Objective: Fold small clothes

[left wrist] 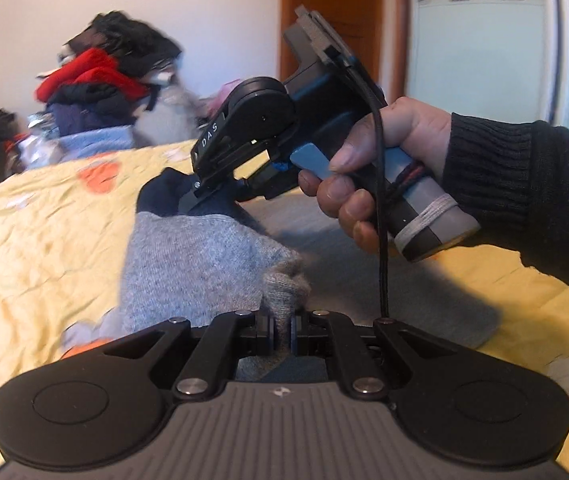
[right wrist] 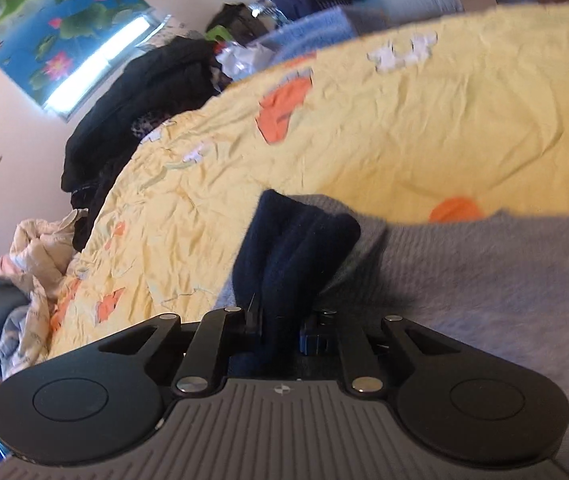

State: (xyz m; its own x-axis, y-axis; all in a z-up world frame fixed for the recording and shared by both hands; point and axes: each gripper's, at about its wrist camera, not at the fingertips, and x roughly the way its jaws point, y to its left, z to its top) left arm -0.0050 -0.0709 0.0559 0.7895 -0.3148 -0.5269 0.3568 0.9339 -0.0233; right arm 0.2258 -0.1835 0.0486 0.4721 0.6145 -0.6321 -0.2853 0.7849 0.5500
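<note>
Yellow bedding (left wrist: pixel 44 220) with orange patches spreads under a grey sock (left wrist: pixel 188 268), and a heap of clothes (left wrist: pixel 100 84) sits behind it by the wall. Its left gripper (left wrist: pixel 282 332) is pinched tight on the sock's grey end, while the right gripper (right wrist: pixel 280 332) is clamped on its navy cuff (right wrist: pixel 292 248), holding the sock just above the bed.

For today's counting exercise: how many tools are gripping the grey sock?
2. The left tool pinches the grey sock at its pale grey end; the right tool clamps its navy end, above the yellow bedsheet.
</note>
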